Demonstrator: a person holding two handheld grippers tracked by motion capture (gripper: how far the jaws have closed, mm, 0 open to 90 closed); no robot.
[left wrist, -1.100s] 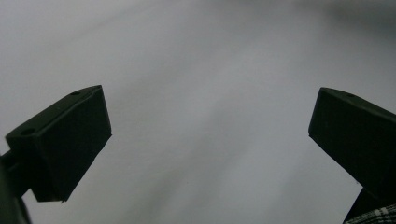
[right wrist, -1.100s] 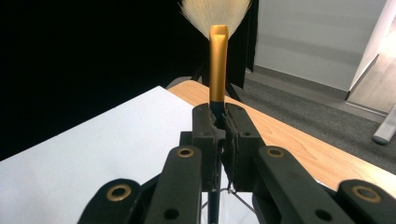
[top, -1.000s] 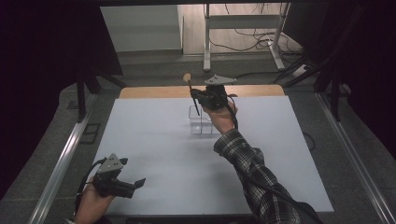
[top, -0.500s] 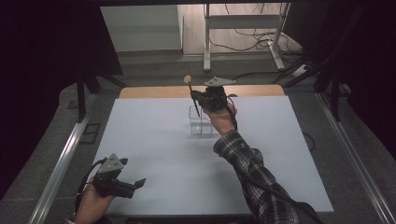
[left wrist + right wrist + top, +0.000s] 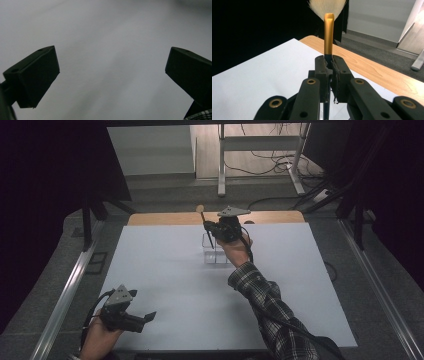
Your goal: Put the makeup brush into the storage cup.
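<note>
While the right gripper clamps a gold-ferruled, soft-bristled makeup brush upper centre, it looks light; grip the stiff handle, w/ left gripper wide open lower left

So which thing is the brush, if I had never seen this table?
Start at the white table and go to its far edge, where the right gripper hangs over a clear holder. The brush is clamped there: gold ferrule, pale fanned bristles, dark handle.
</note>
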